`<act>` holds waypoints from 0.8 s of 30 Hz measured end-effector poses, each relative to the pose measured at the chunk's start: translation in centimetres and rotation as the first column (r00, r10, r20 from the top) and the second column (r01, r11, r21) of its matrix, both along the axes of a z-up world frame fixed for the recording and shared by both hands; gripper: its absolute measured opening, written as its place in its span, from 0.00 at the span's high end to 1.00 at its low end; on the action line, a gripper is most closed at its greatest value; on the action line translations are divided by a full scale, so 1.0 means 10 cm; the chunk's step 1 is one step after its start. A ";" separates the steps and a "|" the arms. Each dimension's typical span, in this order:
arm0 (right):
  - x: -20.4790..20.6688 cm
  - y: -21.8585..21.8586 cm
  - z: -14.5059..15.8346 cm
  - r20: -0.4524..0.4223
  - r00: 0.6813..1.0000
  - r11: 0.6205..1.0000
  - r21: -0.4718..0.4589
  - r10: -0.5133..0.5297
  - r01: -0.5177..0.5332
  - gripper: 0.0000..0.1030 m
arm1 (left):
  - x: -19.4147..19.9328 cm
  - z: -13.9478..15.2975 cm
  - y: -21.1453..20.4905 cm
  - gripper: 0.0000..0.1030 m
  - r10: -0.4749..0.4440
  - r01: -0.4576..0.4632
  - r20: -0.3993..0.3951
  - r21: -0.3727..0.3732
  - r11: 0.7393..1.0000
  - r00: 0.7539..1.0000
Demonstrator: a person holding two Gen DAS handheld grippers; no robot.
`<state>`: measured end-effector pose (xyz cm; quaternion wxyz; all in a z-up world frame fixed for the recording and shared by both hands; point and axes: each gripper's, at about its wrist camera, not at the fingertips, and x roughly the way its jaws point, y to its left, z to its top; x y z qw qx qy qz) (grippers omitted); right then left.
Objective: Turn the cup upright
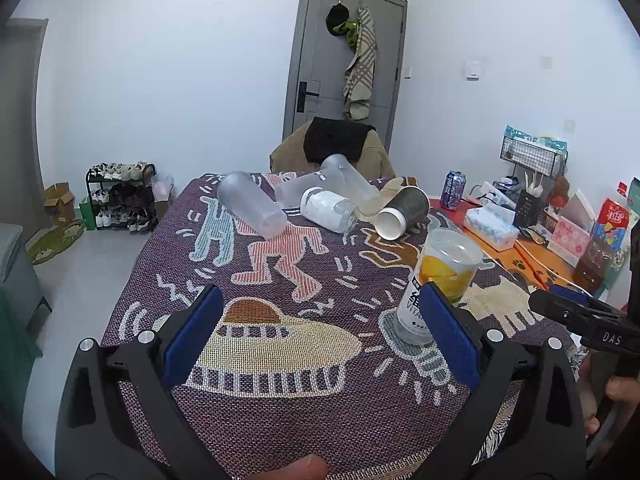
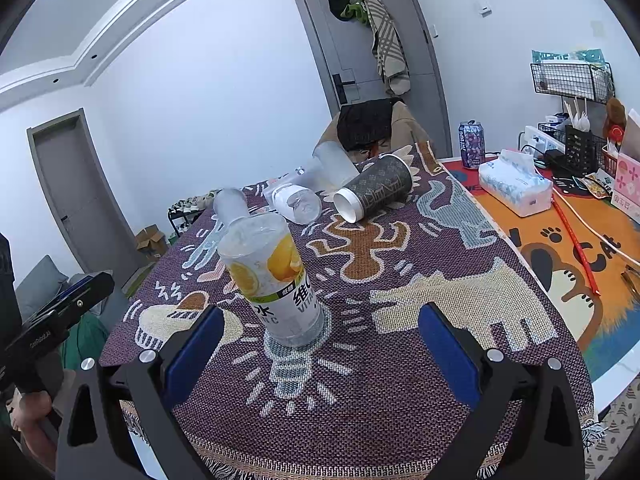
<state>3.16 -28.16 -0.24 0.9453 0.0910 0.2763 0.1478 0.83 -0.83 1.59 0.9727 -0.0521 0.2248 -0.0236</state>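
A clear cup with lemon print point(image 1: 442, 284) point(image 2: 272, 280) stands upright on the patterned cloth point(image 1: 280, 408) point(image 2: 380, 380). Several cups lie on their sides farther back: a frosted cup point(image 1: 252, 210) point(image 2: 232, 204), a white-wrapped clear cup point(image 1: 330, 210) point(image 2: 296, 200), another frosted cup point(image 1: 340, 180) point(image 2: 332, 164) and a dark paper cup point(image 1: 404, 212) point(image 2: 376, 192). My left gripper point(image 1: 320, 336) is open and empty, just left of the lemon cup. My right gripper point(image 2: 320, 344) is open and empty, just in front of the lemon cup.
A drink can point(image 1: 453, 190) point(image 2: 472, 144), a tissue pack point(image 1: 490, 228) point(image 2: 516, 186), a wire rack point(image 1: 534, 154) point(image 2: 572, 78) and snack packs stand on the orange mat point(image 2: 560, 252) at right. A chair with clothes point(image 1: 336, 148) stands behind the table.
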 end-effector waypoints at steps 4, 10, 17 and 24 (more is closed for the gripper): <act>0.00 0.00 0.00 -0.001 1.000 1.000 0.000 0.001 -0.001 0.07 | 0.00 0.01 0.01 0.05 0.000 0.000 0.000 -0.001 1.000 1.000; -0.01 0.01 0.00 -0.002 1.000 1.000 -0.001 0.002 -0.002 0.07 | -0.03 0.02 0.01 0.05 0.005 -0.005 0.015 0.005 1.000 1.000; -0.02 0.03 -0.01 -0.008 1.000 1.000 -0.007 0.007 -0.007 0.07 | -0.05 0.01 -0.02 0.05 -0.002 0.002 0.019 0.013 1.000 1.000; 0.01 0.04 -0.06 -0.031 0.999 1.000 -0.012 0.024 -0.024 0.07 | -0.08 0.01 -0.04 0.05 0.000 0.000 0.014 -0.001 1.000 1.000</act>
